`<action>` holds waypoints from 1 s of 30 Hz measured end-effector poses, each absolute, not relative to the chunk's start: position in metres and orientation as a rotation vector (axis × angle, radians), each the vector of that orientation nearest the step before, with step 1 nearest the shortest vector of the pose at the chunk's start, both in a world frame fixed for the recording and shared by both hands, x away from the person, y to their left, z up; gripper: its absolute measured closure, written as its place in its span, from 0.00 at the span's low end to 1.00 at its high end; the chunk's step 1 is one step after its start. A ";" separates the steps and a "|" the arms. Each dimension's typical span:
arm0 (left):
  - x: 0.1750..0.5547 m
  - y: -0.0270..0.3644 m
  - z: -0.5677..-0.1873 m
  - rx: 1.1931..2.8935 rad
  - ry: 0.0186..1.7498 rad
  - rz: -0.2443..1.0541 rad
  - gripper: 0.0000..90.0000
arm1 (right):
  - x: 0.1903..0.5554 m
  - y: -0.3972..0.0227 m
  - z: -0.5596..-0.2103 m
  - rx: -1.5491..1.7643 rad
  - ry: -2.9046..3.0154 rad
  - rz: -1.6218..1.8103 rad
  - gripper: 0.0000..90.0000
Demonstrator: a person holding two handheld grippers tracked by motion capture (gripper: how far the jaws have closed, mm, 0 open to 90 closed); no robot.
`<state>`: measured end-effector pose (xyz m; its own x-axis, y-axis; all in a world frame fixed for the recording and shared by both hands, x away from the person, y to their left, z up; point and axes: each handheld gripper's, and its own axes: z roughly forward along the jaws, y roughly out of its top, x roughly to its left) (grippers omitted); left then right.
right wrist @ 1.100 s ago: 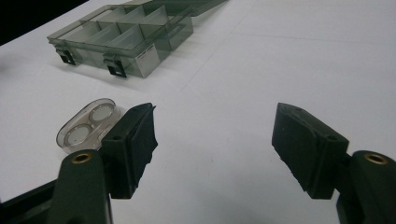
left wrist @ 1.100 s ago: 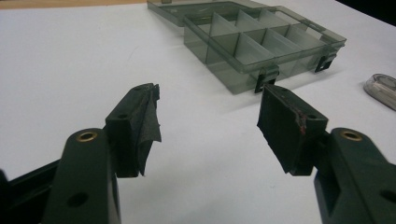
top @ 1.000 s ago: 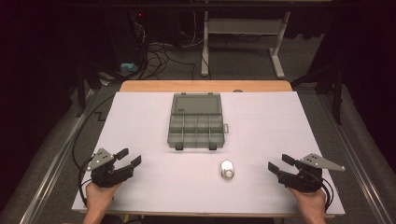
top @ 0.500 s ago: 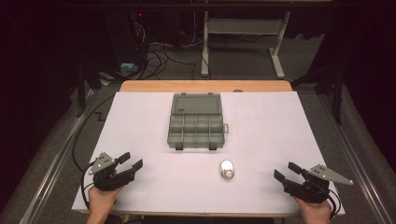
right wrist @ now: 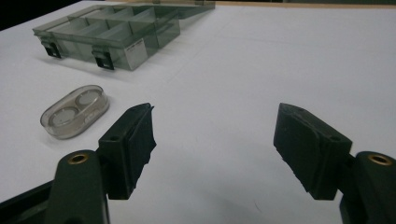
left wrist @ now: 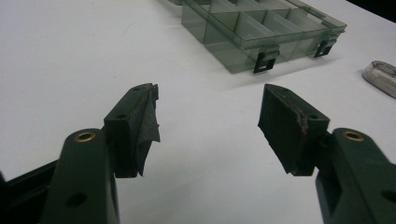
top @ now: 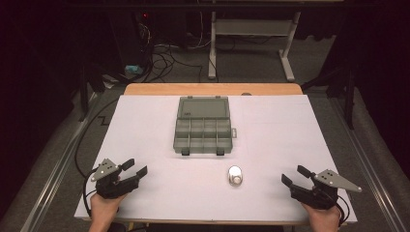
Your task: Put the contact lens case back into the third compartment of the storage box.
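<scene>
A grey see-through compartment box (top: 203, 126) lies open in the middle of the white table, its lid folded back and its two black latches facing me; it also appears as the box (left wrist: 261, 35) and the box (right wrist: 109, 32). A small clear oval capsule (top: 235, 175) holding two round white pieces rests in front of the box, and the capsule (right wrist: 74, 111) lies left of my right jaws. My left gripper (top: 135, 167) is open at the near left corner. At the near right corner my right gripper (top: 296, 176) is open too. Both hold nothing.
The white sheet (top: 145, 125) covers the table, with a wooden strip (top: 212, 89) along its far edge. Beyond the table stand a white desk frame (top: 251, 38) and loose cables (top: 159, 53) on a dark floor. Black cables run along the table's left side.
Both grippers have drawn back toward the near edge of the table, the right one also drifting outward. The box and capsule have not moved.
</scene>
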<state>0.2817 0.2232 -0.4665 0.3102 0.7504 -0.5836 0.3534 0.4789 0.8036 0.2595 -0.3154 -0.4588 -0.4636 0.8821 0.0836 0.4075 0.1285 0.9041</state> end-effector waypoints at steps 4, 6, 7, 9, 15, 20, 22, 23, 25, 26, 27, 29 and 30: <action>0.283 0.224 -0.467 1.115 1.289 0.347 0.41 | 0.262 -0.310 -0.457 1.228 1.945 1.295 0.33; 0.282 0.223 -0.466 1.113 1.280 0.354 0.41 | 0.262 -0.307 -0.456 1.226 1.951 1.295 0.33; 0.281 0.223 -0.466 1.114 1.278 0.357 0.41 | 0.262 -0.305 -0.455 1.222 1.955 1.297 0.34; 0.280 0.223 -0.465 1.115 1.268 0.362 0.41 | 0.263 -0.302 -0.454 1.231 1.971 1.305 0.36; 0.279 0.219 -0.464 1.139 1.252 0.378 0.41 | 0.266 -0.289 -0.451 1.200 2.041 1.295 0.38; 0.279 0.221 -0.465 1.134 1.257 0.377 0.41 | 0.268 -0.275 -0.447 1.175 2.089 1.265 0.40; 0.279 0.221 -0.465 1.127 1.259 0.376 0.41 | 0.268 -0.270 -0.447 1.172 2.108 1.255 0.41; 0.279 0.222 -0.465 1.126 1.259 0.377 0.41 | 0.268 -0.269 -0.447 1.172 2.115 1.253 0.41; 0.279 0.222 -0.465 1.124 1.260 0.376 0.41 | 0.269 -0.264 -0.447 1.173 2.134 1.246 0.42; 0.279 0.222 -0.465 1.125 1.260 0.376 0.41 | 0.270 -0.263 -0.447 1.175 2.137 1.246 0.42; 0.279 0.222 -0.465 1.124 1.261 0.375 0.41 | 0.270 -0.262 -0.447 1.175 2.144 1.246 0.42; 0.280 0.222 -0.465 1.123 1.264 0.375 0.41 | 0.271 -0.259 -0.446 1.178 2.149 1.248 0.42; 0.280 0.222 -0.465 1.122 1.266 0.375 0.41 | 0.272 -0.257 -0.445 1.176 2.153 1.246 0.43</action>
<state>0.2800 0.2218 -0.4651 0.3255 0.7629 -0.5586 0.3357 0.4590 0.8225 0.2718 -0.2572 -0.4453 -0.5730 0.8161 0.0751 0.4718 0.2536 0.8445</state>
